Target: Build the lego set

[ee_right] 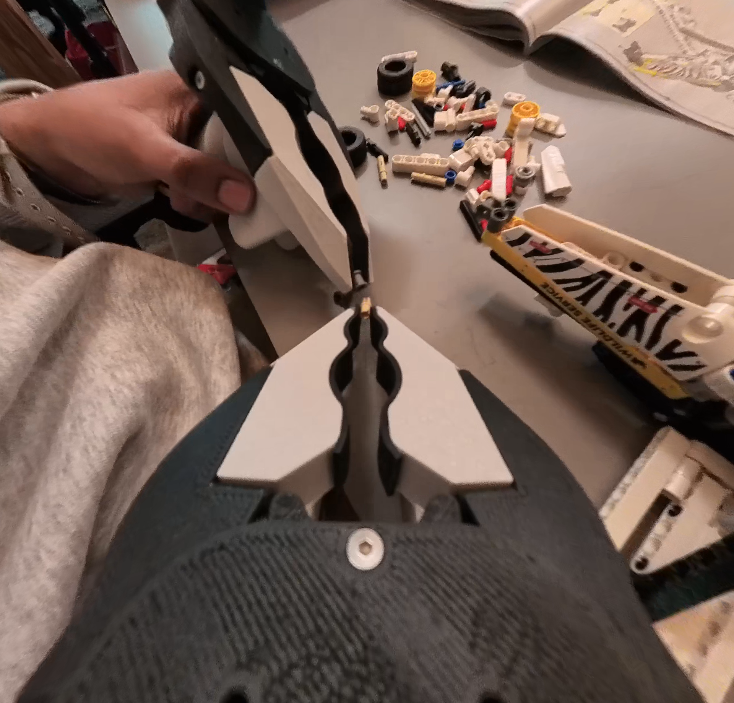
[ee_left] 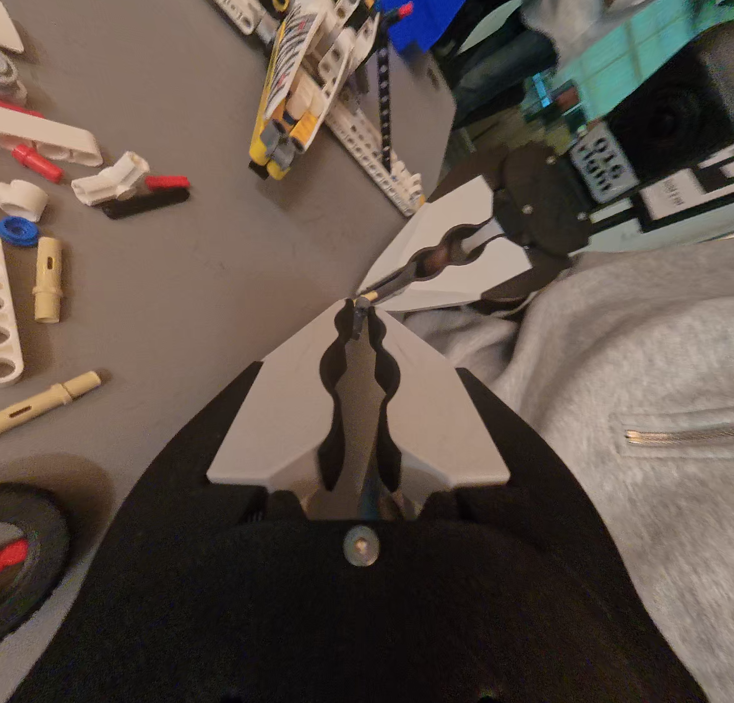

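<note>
My left gripper [ee_left: 360, 309] is shut on a small dark grey lego piece [ee_left: 360, 320] at its tips. My right gripper [ee_right: 365, 315] is shut on a small tan pin [ee_right: 365, 308]. The two grippers meet tip to tip above the table's near edge, and the pin's end nearly touches the grey piece. The right gripper [ee_left: 367, 297] comes in from the right in the left wrist view, with the tan pin [ee_left: 371, 295] showing. The left gripper [ee_right: 359, 283] comes down from the upper left in the right wrist view, with the grey piece [ee_right: 359, 277]. A partly built model with a zebra-striped panel [ee_left: 294, 76] [ee_right: 595, 298] lies on the grey table.
A pile of loose lego parts [ee_right: 468, 135] and an open instruction booklet [ee_right: 576, 20] lie farther back. Tan pins [ee_left: 47, 278], a white connector [ee_left: 111, 179] and a tyre [ee_left: 24, 545] lie to the left. A person's hand [ee_right: 119, 139] and grey sweatshirt [ee_right: 99, 366] are close by. Left tips and right tips are each some 10 centimeters from the white connector [ee_left: 111, 179].
</note>
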The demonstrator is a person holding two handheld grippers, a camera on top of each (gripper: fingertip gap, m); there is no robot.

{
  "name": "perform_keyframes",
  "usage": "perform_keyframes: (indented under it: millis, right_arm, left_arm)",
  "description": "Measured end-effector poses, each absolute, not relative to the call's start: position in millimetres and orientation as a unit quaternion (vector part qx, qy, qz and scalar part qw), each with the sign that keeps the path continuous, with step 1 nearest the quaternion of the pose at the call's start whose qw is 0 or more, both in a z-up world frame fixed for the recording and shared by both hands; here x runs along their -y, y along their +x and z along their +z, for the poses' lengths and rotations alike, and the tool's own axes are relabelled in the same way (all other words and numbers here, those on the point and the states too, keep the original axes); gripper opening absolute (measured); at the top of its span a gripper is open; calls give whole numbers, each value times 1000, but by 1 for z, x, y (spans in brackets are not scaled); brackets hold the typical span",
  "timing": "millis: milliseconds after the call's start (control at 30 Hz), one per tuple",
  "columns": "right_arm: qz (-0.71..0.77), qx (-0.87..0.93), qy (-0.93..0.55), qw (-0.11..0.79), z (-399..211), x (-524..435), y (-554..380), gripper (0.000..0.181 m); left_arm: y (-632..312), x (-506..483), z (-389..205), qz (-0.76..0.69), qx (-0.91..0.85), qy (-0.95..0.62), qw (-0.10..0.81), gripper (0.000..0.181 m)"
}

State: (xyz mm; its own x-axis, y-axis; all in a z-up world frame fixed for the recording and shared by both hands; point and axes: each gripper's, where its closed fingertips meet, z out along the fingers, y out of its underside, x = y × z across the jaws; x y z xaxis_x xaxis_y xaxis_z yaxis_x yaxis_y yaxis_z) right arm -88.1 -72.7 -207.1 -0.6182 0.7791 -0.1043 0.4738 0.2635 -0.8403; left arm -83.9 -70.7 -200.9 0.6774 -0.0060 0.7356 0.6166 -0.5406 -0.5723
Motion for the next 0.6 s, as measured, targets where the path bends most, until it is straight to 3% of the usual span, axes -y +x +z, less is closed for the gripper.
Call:
perform_keyframes:
  millis: [233,600]
  right_arm:
    - [579,693,-414,111,-159,75,-88,2]
    - [674,621,-400,26,-131,78,-84,2]
  left_arm:
    - [-92,82,-144,-468,165,-665,559,3]
    - [-86,82,-127,-430,95,-652,617,3]
